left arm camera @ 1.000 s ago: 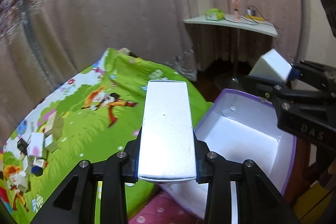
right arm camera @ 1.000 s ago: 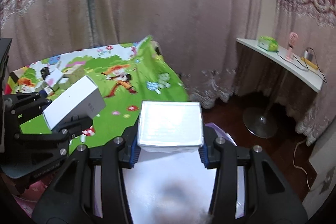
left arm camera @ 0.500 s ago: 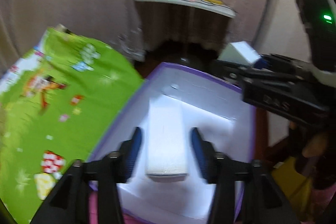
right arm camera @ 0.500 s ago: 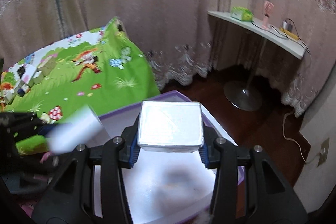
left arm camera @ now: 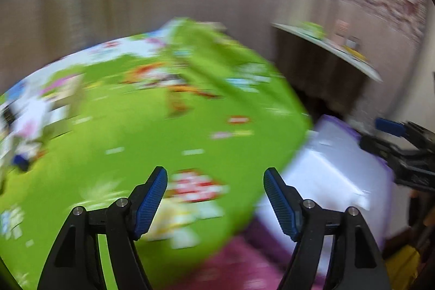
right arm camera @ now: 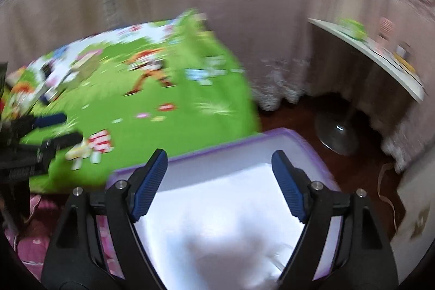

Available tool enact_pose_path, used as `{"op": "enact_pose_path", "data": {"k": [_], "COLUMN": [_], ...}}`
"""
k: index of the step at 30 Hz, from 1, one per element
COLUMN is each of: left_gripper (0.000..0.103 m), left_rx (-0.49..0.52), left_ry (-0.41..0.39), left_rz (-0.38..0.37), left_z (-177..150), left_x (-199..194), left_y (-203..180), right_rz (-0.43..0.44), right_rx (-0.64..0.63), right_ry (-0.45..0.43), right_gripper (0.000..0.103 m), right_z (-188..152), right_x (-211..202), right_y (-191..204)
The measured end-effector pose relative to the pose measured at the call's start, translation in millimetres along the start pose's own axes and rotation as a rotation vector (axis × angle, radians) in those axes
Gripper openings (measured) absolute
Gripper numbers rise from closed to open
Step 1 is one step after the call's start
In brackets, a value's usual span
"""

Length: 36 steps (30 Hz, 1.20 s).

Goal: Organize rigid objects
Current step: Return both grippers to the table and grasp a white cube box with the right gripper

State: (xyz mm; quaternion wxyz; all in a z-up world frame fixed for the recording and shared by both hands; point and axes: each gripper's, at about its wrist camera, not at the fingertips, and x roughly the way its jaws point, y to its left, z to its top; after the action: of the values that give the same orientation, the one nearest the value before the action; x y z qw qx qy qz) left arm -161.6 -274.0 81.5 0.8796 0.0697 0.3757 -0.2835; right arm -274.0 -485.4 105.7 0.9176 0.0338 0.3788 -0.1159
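Both views are motion-blurred. My left gripper [left arm camera: 214, 175] is open and empty above the green cartoon bed cover [left arm camera: 163, 127]. My right gripper [right arm camera: 218, 159] is open and empty above the white bin with a purple rim [right arm camera: 282, 133]. The bin also shows at the right of the left wrist view [left arm camera: 337, 127]. The white boxes are lost in the bin's white glare. A cluster of small boxes [right arm camera: 57, 75] lies at the far left of the bed. The left gripper appears at the left edge of the right wrist view [right arm camera: 54, 127], and the right gripper at the right edge of the left wrist view [left arm camera: 394, 132].
A white shelf table [right arm camera: 380, 59] with small items stands at the right before the curtain [right arm camera: 244, 4]. Its round base [right arm camera: 339, 132] rests on the dark floor beyond the bin. A pink patterned cloth [right arm camera: 27, 230] lies below the bed cover.
Both grippers have let go of their white boxes and opened. The left gripper has swung back from over the bin to over the bed; the right has risen a little above the bin.
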Motion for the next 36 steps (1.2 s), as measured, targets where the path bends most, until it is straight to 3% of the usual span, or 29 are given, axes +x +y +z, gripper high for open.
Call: {"op": "enact_pose_path", "data": {"k": [8,13,15,17,21,30,34,36], "left_gripper": [0.078,0.078,0.078,0.078,0.079,0.083,0.084,0.085], "left_rx": [-0.170,-0.339,-0.388,-0.439,-0.565,-0.576,-0.573,-0.570], "left_ry": [0.018,0.018,0.016,0.030,0.020,-0.001,0.002,0.006], "left_rz": [0.401,0.546,0.582,0.593,0.506,0.477,0.480,0.480], "left_z": [-59.6,-82.1,-89.4,-98.3,-104.7,-108.4,-107.7,-107.3], "left_x": [-26.0,-44.5,-47.4,-45.5,-45.0,-48.0,-47.1,-46.2], "left_y": [176.3,269.0,293.7,314.8,336.0,335.9,335.7,335.9], "right_rz": [0.300,0.353,0.329,0.326,0.291,0.241,0.257,0.306], "right_rx": [-0.247,-0.303,-0.324,-0.313,-0.286,-0.227,-0.229,-0.253], "right_ry": [0.141,0.183,0.182,0.200,0.175,0.174,0.173,0.170], "right_gripper": [0.083,0.083,0.083,0.085,0.085,0.094,0.094,0.094], "right_z": [24.0,38.3,47.3,59.9,97.1,145.7,146.6,146.7], "right_x": [83.2,142.9,169.9,193.5,232.7,286.0,284.8,283.4], "right_y": [167.7,247.5,277.1,297.5,336.8,388.2,388.4,391.7]}}
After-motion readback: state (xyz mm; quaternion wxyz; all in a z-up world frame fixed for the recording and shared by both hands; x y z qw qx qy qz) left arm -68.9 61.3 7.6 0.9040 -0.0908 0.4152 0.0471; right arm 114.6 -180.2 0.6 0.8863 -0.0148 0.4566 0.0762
